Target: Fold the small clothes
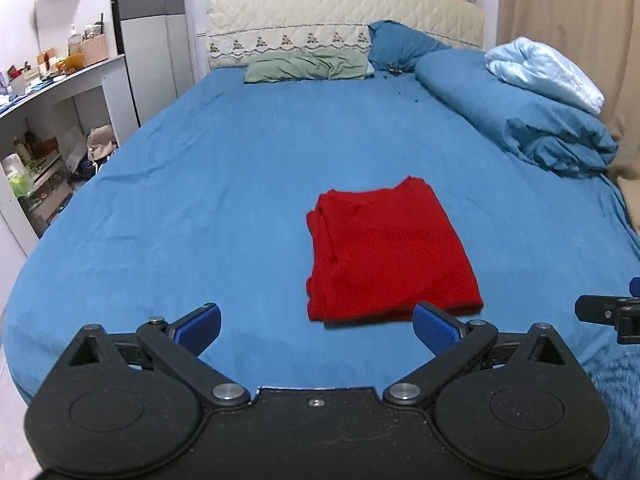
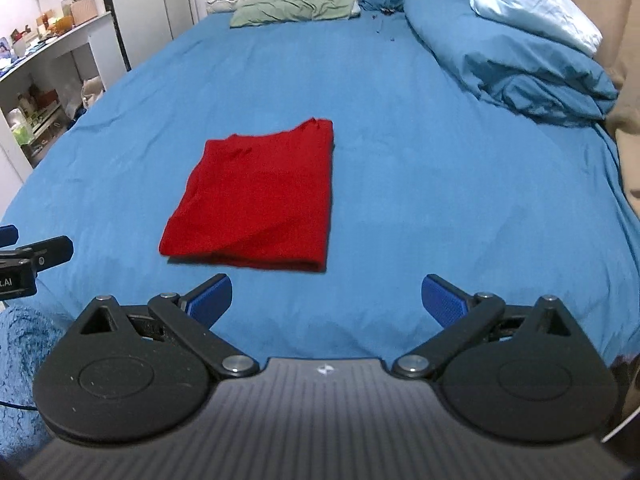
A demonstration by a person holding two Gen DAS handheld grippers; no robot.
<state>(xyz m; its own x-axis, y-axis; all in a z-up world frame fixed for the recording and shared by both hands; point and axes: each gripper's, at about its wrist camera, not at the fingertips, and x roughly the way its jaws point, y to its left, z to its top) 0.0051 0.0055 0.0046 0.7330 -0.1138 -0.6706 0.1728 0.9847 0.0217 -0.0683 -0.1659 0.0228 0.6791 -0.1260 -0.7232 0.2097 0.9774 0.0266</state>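
A red garment (image 1: 388, 252) lies folded into a flat rectangle on the blue bed sheet (image 1: 200, 208). It also shows in the right wrist view (image 2: 260, 204), left of centre. My left gripper (image 1: 318, 330) is open and empty, just short of the garment's near edge. My right gripper (image 2: 326, 304) is open and empty, near the garment's near right corner and apart from it. Each gripper shows at the other view's edge.
A folded blue duvet (image 1: 520, 120) with a light blue blanket (image 1: 548, 72) lies at the right. Pillows (image 1: 308, 66) and a headboard (image 1: 340, 20) with plush toys are at the far end. Cluttered shelves (image 1: 44, 128) stand left of the bed.
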